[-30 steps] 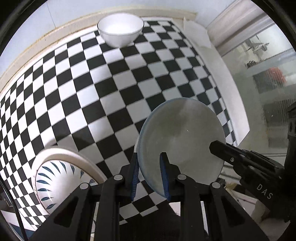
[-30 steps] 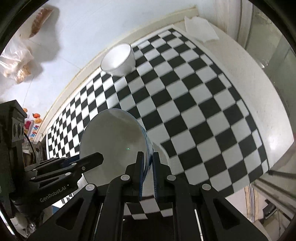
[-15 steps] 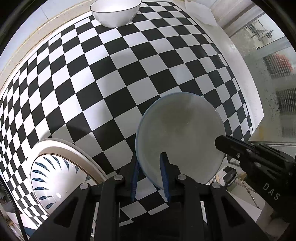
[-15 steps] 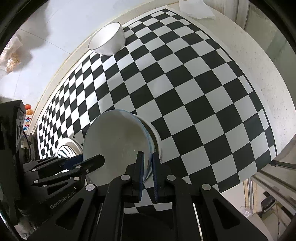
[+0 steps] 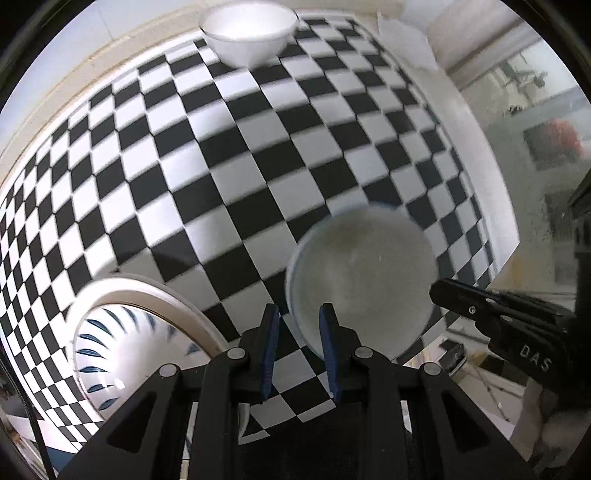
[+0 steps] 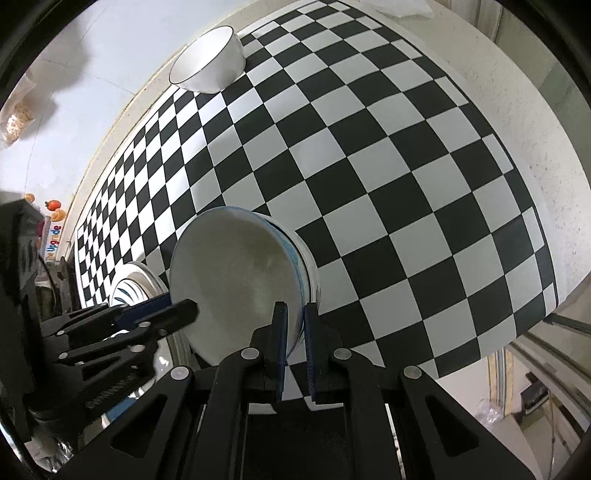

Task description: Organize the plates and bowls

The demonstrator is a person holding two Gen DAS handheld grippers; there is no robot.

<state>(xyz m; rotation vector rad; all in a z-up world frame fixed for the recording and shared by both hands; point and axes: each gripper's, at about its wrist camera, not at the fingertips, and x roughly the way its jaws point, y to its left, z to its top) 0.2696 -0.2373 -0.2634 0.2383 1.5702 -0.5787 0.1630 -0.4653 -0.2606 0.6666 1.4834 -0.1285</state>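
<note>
So, quick update: over the last second both my hands have dropped closer to the table [image 6: 524, 110]; the checks on the cloth [image 6: 388, 177] look bigger than they did, and the left view has gone smeary, so that hand is on the move. The grip hasn't changed though. My right gripper [image 6: 293, 332] is still clamped on the rim of the blue-banded bowl [image 6: 236, 280]; my left gripper [image 5: 297, 332] has its jaws spread, with the rim just sitting between them and daylight showing next to the left pad, so it's straddling, not pinching.

The bowl hangs tipped on its side above the near edge of the table, mouth facing the left hand, just right of the patterned plate [image 5: 122, 350]. My guess is I'm bringing it down to park it somewhere near that plate; nothing's sorted yet. The white bowl [image 5: 251, 33] is still way off at the far edge.

Materials: the held bowl looks like glazed ceramic, pale and slightly dull inside, with blue around the outside; slick stuff, so a one-sided rim pinch could slip. The plate is broad and shallow, with a cream border and blue leaf strokes fanning out. The far bowl is deep, round, plain white with a thin dark rim line — there's a crumpled napkin [image 5: 402, 40] near it.
</note>
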